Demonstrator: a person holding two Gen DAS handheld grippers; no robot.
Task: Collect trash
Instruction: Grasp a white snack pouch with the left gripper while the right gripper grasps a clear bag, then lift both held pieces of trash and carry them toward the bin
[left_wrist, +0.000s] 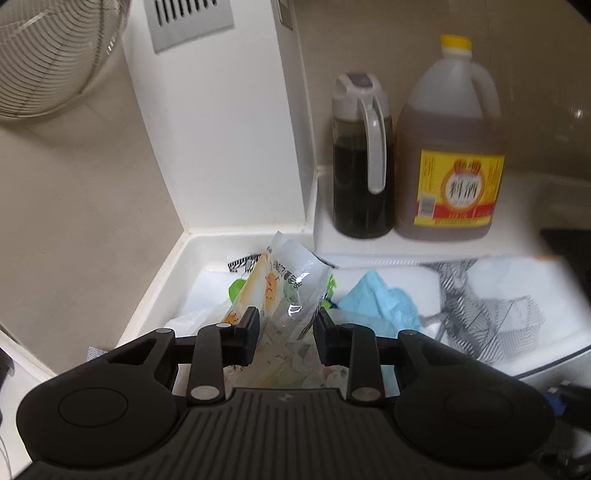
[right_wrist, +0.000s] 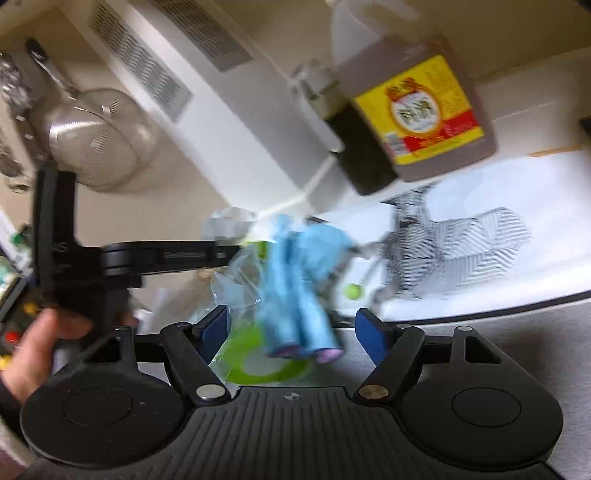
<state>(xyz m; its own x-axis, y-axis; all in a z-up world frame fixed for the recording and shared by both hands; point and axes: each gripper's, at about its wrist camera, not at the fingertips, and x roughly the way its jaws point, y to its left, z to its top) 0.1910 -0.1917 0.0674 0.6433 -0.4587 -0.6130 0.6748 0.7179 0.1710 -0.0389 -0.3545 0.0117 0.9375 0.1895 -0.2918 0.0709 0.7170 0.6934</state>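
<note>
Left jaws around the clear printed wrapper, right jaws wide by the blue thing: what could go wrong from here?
1. The left gripper has the crinkly clear printed plastic wrapper between its fingers; whether the pads press it is unclear, so it may slip on lifting.
2. The right gripper is open and the crumpled light-blue item looks loose between its fingers; it may drop outside the pile.
3. The dark sauce dispenser and yellow-labelled jug stand close behind; a swing could knock them.

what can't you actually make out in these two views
- Left wrist view: the lower end of the clear snack wrapper is hidden behind the left gripper; whether its pads press the wrapper is unclear.
- Right wrist view: motion blur smears the blue crumpled item between the open right gripper fingers; what it is stays uncertain.
- Both views: the yellow bottle label text is too blurred to read.
</note>
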